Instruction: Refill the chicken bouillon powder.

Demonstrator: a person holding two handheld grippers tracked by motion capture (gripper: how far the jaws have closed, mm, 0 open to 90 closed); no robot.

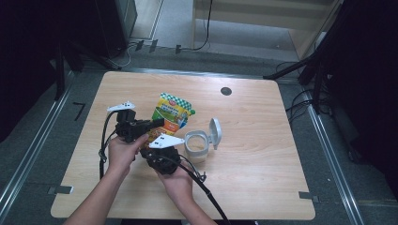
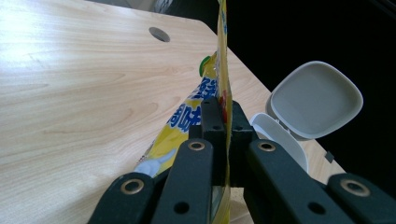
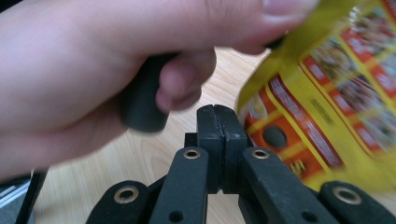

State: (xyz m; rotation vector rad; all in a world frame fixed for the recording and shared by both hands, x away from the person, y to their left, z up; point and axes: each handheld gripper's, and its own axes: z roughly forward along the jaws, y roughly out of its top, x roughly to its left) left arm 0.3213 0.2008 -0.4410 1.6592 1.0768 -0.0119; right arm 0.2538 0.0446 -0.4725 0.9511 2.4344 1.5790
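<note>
Pinching the yellow snack pouch (image 2: 223, 70) beside the open white container (image 1: 197, 144), the left gripper (image 2: 223, 116) is clamped; the right gripper (image 3: 217, 122) is closed empty.

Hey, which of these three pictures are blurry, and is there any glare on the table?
Right gripper view: the yellow pouch and the hand are smeared with motion blur. Left gripper view: sharp jaws, bright glare on the table at upper left. High view: even light on the tabletop, dark surroundings.
</note>
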